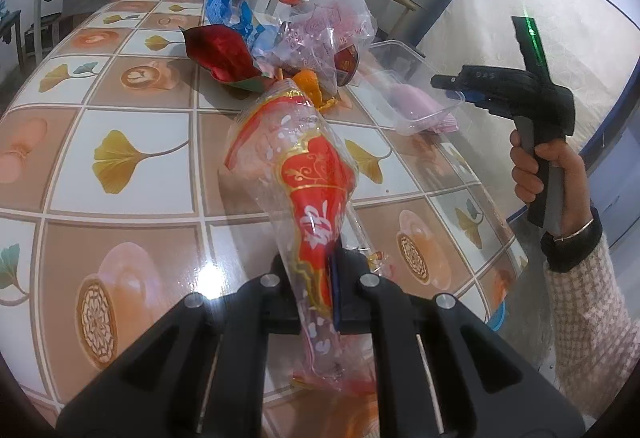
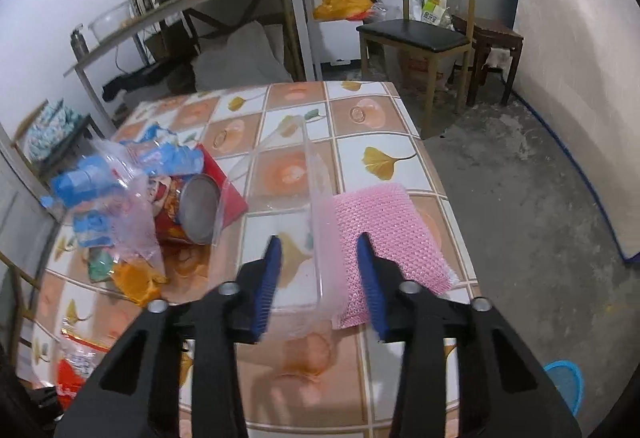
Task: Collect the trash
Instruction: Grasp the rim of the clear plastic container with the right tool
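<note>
the left gripper (image 1: 334,292) points down and forward, its black jaws pinched nearly together on a clear plastic wrapper with a red and gold print (image 1: 308,190), which stands up from between them. the right gripper (image 2: 320,274) tilts downward, its blue-padded fingers (image 2: 270,278) apart and pressing on nothing. in the left wrist view, the person's right hand (image 1: 540,174) is wrapped around that gripper's black handle, the wrist in a dark cuff and a checked sleeve (image 1: 588,302).
</note>
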A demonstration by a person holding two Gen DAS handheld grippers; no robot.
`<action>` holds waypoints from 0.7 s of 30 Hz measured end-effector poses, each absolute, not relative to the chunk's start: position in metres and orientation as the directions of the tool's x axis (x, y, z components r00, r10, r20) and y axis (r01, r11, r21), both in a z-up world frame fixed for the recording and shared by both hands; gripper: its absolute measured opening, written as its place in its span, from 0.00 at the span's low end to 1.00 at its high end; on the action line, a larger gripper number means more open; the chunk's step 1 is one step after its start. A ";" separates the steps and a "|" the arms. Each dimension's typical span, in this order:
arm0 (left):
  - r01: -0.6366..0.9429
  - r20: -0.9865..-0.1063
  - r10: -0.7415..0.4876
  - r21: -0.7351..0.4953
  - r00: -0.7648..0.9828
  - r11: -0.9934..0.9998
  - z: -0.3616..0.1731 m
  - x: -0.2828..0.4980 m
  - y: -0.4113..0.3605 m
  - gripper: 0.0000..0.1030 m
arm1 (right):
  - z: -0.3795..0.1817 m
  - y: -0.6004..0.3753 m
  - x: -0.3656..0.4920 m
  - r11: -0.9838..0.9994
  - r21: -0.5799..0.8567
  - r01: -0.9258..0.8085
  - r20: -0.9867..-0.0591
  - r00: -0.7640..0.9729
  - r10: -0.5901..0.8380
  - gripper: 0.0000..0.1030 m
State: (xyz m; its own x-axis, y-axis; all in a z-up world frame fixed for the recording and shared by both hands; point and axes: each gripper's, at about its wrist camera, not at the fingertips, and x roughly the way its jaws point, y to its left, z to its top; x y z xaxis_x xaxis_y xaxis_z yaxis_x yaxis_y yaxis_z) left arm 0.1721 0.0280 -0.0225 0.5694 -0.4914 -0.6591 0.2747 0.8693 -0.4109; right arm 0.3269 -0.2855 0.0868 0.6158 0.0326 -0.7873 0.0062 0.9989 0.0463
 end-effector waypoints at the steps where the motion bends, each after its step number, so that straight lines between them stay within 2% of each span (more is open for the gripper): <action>1: 0.275 -0.659 -0.493 -0.412 0.568 0.869 -0.023 0.172 0.028 0.07 | 0.085 -0.285 0.327 0.999 0.036 0.009 -0.790 0.613 0.023 0.19; 4: 0.278 -0.660 -0.494 -0.411 0.567 0.868 -0.023 0.172 0.027 0.07 | 0.083 -0.286 0.325 0.999 0.034 0.023 -0.791 0.611 0.013 0.08; 21: 0.284 -0.647 -0.493 -0.406 0.582 0.868 -0.020 0.169 0.027 0.07 | 0.108 -0.296 0.260 0.994 0.110 0.018 -0.758 0.648 0.072 0.07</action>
